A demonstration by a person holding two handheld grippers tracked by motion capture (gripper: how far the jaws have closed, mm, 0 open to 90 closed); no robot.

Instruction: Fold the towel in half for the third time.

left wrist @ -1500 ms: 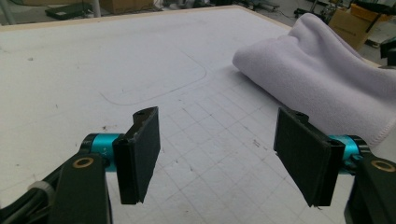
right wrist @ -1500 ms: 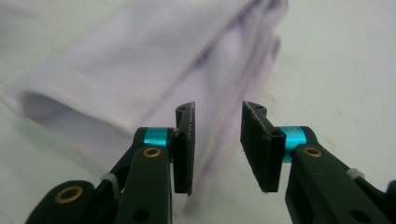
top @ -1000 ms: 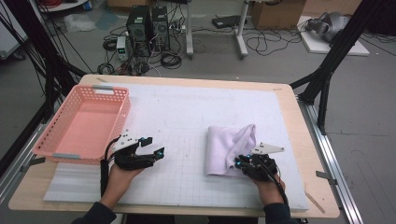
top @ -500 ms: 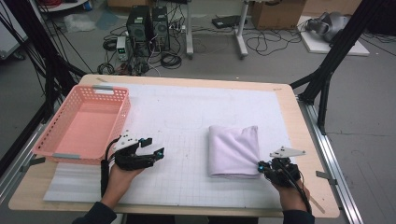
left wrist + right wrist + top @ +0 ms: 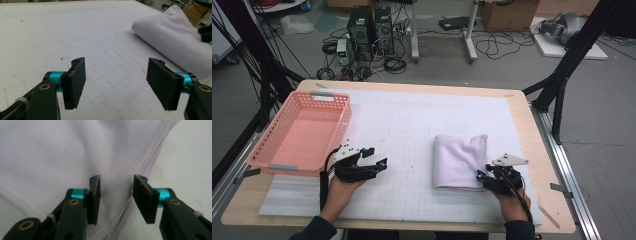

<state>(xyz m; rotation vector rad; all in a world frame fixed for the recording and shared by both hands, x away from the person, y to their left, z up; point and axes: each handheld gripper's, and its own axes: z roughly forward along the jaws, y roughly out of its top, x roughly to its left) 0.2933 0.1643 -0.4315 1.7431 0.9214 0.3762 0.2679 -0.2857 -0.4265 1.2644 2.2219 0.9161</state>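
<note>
A folded pale lilac fleece towel (image 5: pixel 460 161) lies on the white gridded mat (image 5: pixel 412 120) that covers the wooden counter (image 5: pixel 522 115), right of centre in the high view, with the empty pink plastic lattice basket (image 5: pixel 299 132) well apart at the left of the frame. The right hand-held gripper (image 5: pixel 486 176) sits at the towel's lower right corner; its jaws have just been opening and now stand partly apart, and in the right gripper view the stitched hem (image 5: pixel 147 157) of the towel runs up between them with neither pad pressing on it. The left hand-held gripper (image 5: pixel 379 162) rests on the mat near the basket, jaws wide and holding nothing, the towel lying at the upper right of its own view. The main risk, as a judgement, is a poor re-grip: if the right jaws close where they stand they may catch only the top layer or the hem edge, so that a lift peels the fold open instead of carrying the bundle. Soft fleece can also slide out of a shallow pinch. With the left hand-held gripper well away from the cloth, nothing steadies the far side, so a one-sided pull could drag the towel askew across the mat.
</note>
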